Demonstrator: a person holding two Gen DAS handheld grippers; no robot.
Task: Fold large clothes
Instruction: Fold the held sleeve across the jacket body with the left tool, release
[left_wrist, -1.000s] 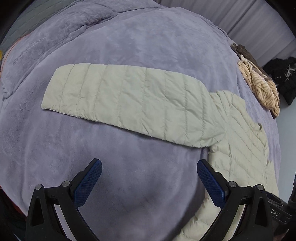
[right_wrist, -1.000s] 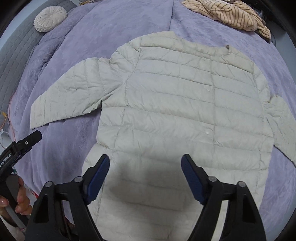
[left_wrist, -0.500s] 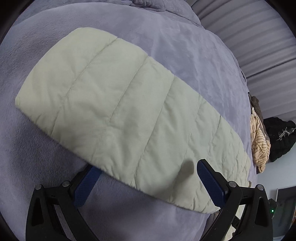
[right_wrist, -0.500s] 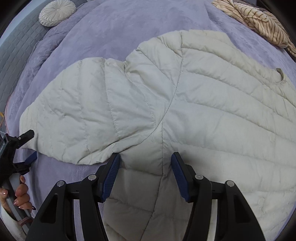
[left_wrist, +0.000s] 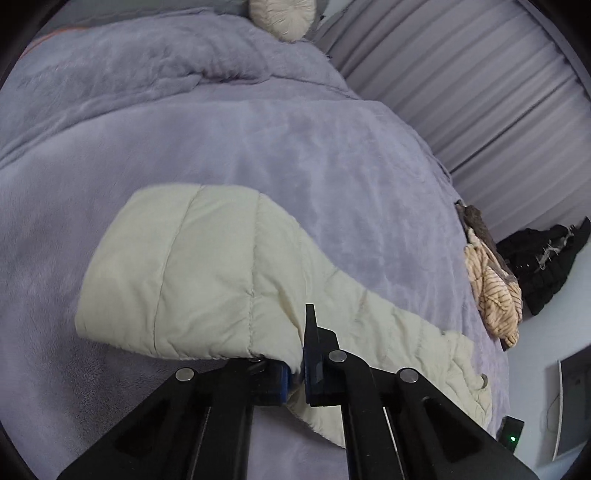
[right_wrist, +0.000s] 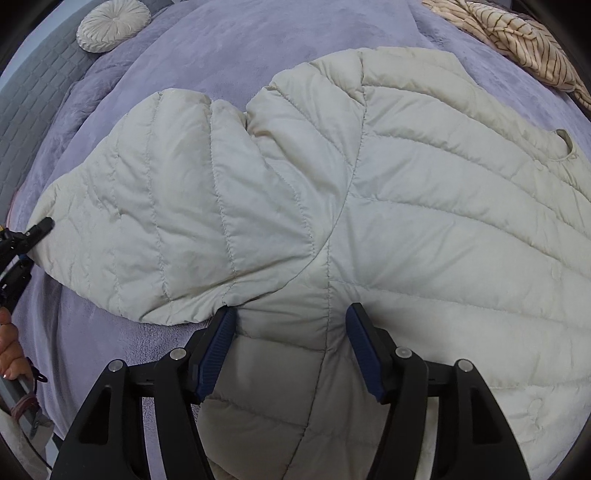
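We see a bed (left_wrist: 258, 147) covered by a lilac plush blanket (right_wrist: 229, 48), and on it the cream quilted jacket (right_wrist: 424, 192) lies spread flat, front up, filling most of the right wrist view. Its sleeve (left_wrist: 184, 273) reaches out across the blanket toward the left claw.

Our left claw (left_wrist: 295, 373) angles down at the sleeve's cuff end, its jaws closed tight on the cuff's edge; they have just snapped together on that fabric, and the cuff bunches up around them. Our right claw (right_wrist: 290, 347) points steeply down over the jacket's side, just below the armpit seam. Its jaws stand apart with the quilted fabric between them, having just opened a little wider; whether the pads (right_wrist: 218, 343) press the cloth we cannot tell.

At the far edge of the bed lies a striped beige garment (right_wrist: 517, 40), clear of the jacket. A round pleated cushion (right_wrist: 112, 24) sits near the headboard. A dark heap of clothing (left_wrist: 546, 266) lies beyond the bed. A hand (right_wrist: 11, 350) shows at the right wrist view's left edge.
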